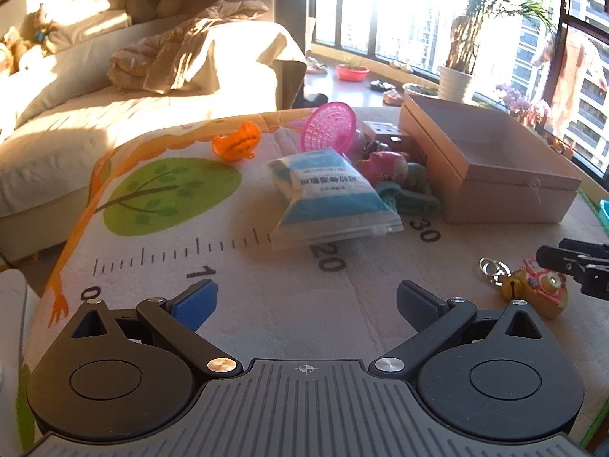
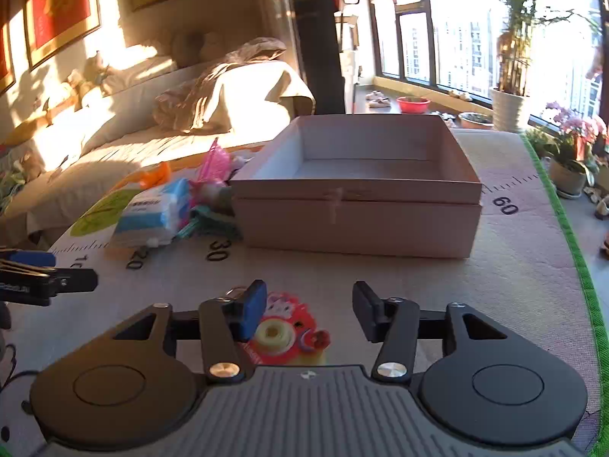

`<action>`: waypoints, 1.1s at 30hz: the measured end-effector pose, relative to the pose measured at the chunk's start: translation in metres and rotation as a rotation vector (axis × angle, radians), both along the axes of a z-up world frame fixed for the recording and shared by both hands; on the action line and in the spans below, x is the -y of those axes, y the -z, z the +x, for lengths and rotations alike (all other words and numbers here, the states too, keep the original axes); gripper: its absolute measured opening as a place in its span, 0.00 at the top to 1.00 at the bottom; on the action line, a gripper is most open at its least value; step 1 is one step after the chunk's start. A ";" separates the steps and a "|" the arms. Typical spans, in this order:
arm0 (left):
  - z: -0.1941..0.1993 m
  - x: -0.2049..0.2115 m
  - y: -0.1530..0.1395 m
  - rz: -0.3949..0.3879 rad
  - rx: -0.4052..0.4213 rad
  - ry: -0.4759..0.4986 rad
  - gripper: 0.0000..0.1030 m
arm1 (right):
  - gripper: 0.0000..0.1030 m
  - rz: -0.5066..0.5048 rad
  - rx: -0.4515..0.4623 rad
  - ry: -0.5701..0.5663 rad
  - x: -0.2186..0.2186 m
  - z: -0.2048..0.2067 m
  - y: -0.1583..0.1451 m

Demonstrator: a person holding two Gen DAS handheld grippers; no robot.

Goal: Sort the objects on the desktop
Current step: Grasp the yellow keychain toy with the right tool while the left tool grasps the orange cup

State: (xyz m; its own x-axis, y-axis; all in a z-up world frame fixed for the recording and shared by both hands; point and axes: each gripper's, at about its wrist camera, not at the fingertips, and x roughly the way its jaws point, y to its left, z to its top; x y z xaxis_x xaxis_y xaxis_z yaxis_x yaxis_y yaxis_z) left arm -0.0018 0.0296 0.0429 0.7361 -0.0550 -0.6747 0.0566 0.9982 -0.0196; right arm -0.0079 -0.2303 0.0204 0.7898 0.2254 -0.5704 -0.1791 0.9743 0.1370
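Straddling the toy keychain (image 2: 289, 331), the right gripper (image 2: 310, 314) has its jaws part open: the blue pad sits at the toy's left edge, the other pad stands clear to the right, so nothing is gripped yet. In the left wrist view the same toy lies flat on the worktop near its right edge, w/ bell and ring toward the middle.

Doing this step well, as I judge it:
- Shift the right gripper a bit left so the toy's body sits centred betw. the pads, not off to one side.
- Close on the thick body, not the ring or bell; those would likely slip or swing.
- Lift straight up before heading to the box (image 2: 357, 186), since its near wall stands just beyond the toy and a low carry could clip it.
- Box is open and looks empty from here, so drop anywhere inside.

The left gripper (image 1: 306, 301) hovers w/ jaws wide open over bare mat nearer the worktop's left edge, holding nothing. It sits close to the right one, so keep it parked.

Further out: packet (image 1: 331, 194), pink basket (image 1: 329, 125), orange toy (image 1: 236, 144) and a heap of small toys (image 1: 396, 175) sit left of the box toward the far edge, still unsorted.
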 end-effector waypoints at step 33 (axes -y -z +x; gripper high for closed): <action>0.130 -0.034 -0.020 -0.002 0.035 -0.074 0.46 | 0.19 0.039 0.007 0.017 -0.006 0.013 0.012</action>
